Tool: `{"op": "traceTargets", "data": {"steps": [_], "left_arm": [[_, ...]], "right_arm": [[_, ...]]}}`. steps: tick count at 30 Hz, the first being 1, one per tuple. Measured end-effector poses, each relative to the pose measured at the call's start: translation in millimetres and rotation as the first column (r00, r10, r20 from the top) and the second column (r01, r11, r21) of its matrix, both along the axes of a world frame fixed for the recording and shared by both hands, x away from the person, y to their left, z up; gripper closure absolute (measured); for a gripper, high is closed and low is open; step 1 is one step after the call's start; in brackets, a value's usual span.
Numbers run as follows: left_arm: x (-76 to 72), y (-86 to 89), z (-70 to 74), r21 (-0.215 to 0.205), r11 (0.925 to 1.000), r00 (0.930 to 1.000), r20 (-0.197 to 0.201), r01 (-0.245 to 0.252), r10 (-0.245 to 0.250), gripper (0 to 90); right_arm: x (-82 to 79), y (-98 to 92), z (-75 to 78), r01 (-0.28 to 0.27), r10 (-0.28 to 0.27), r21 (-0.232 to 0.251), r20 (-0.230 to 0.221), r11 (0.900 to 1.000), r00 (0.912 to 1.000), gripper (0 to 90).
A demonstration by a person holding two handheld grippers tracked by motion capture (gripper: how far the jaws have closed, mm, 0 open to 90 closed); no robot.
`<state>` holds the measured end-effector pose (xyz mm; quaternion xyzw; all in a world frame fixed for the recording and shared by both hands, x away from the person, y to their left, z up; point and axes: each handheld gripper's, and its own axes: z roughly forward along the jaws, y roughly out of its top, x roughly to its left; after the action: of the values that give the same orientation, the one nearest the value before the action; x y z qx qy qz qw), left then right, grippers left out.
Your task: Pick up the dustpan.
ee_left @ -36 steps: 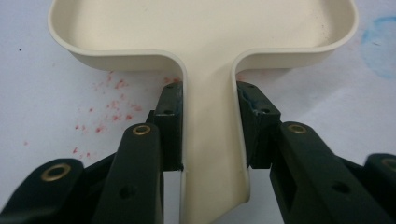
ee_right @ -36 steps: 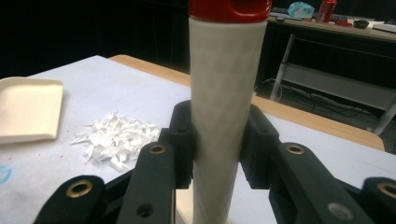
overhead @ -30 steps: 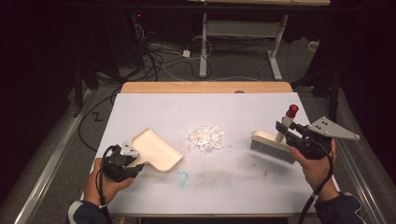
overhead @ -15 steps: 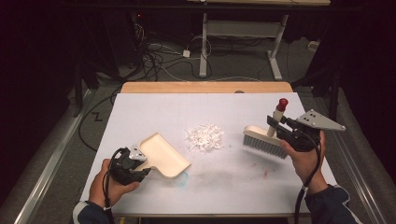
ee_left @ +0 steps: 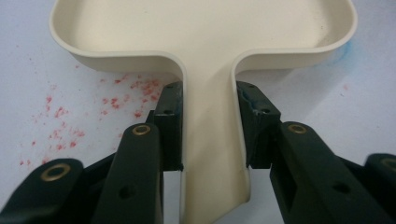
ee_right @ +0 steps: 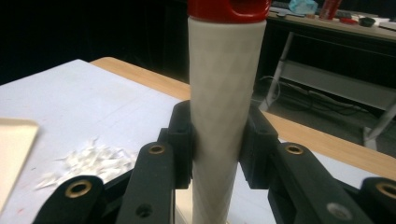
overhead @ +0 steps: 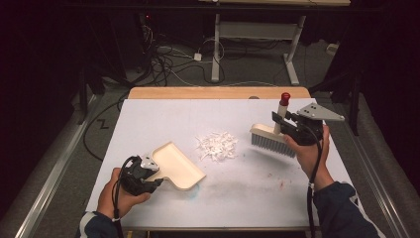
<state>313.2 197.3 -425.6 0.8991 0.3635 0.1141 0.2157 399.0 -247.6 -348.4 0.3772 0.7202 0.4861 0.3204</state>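
You grip the dustpan (overhead: 177, 165) left and the brush (overhead: 271, 139) right; next, sweep the scraps (overhead: 216, 146) left into the pan.

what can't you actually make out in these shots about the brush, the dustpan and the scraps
- Brush: in the high view, whether its bristles touch the table is too small to tell; in the right gripper view its head is cut off by the bottom edge, behind the right gripper.
- Dustpan: the left gripper view's top edge cuts off its front lip.
- Paper scraps: in the high view, too small to count.
- Left gripper: in the high view, its pads are too small and dark to see.
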Motion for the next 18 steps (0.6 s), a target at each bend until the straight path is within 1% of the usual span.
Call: {"op": "traceTargets", "data": {"steps": [1, 2, 3, 4, 8, 13, 15, 16, 18], "left_arm": [[0.0, 0.0, 0.0, 0.000, 1.0000, 1.0000, 0.000, 0.000, 0.000, 62.9], [0.8, 0.0, -0.5, -0.002, 1.0000, 1.0000, -0.001, 0.001, -0.001, 62.9], [0.8, 0.0, -0.5, -0.002, 1.0000, 1.0000, -0.001, 0.001, -0.001, 62.9], [0.9, -0.1, -0.7, -0.001, 1.0000, 1.0000, 0.000, 0.003, -0.003, 62.9], [1.8, 1.3, -3.5, -0.016, 0.9999, 1.0000, 0.004, 0.004, -0.004, 62.9], [3.1, -0.2, -3.9, -0.011, 0.9999, 1.0000, -0.001, 0.010, -0.010, 62.8], [3.5, -0.8, -3.5, -0.010, 0.9999, 0.9999, -0.001, 0.011, -0.011, 62.8], [4.0, -2.3, -3.4, -0.009, 0.9998, 0.9999, 0.004, 0.014, -0.014, 62.9], [4.4, -2.8, -3.7, -0.011, 0.9998, 0.9999, 0.000, 0.017, -0.017, 62.9]], "right_arm": [[4.8, 1.1, -0.4, 0.004, -0.004, 0.000, -0.001, 1.000, 1.0000, 70.7], [9.3, 2.5, -0.8, 0.007, -0.007, 0.003, -0.011, 1.000, 0.9999, 70.7], [9.3, 2.5, -0.8, 0.007, -0.007, 0.003, -0.011, 1.000, 0.9999, 70.7], [17.2, 5.7, -2.0, 0.025, -0.025, 0.011, -0.017, 1.000, 0.9995, 70.7], [30.4, 12.1, -4.9, 0.039, -0.039, 0.010, -0.026, 0.999, 0.9989, 70.7], [41.9, 19.0, -6.5, 0.056, -0.056, 0.006, -0.024, 0.998, 0.9981, 70.6], [46.0, 22.4, -7.3, 0.057, -0.057, -0.003, -0.026, 0.998, 0.9980, 70.6], [48.1, 24.2, -7.8, 0.056, -0.056, -0.002, -0.025, 0.998, 0.9981, 70.6], [50.1, 25.7, -8.2, 0.055, -0.055, -0.003, -0.026, 0.998, 0.9981, 70.6]]}}
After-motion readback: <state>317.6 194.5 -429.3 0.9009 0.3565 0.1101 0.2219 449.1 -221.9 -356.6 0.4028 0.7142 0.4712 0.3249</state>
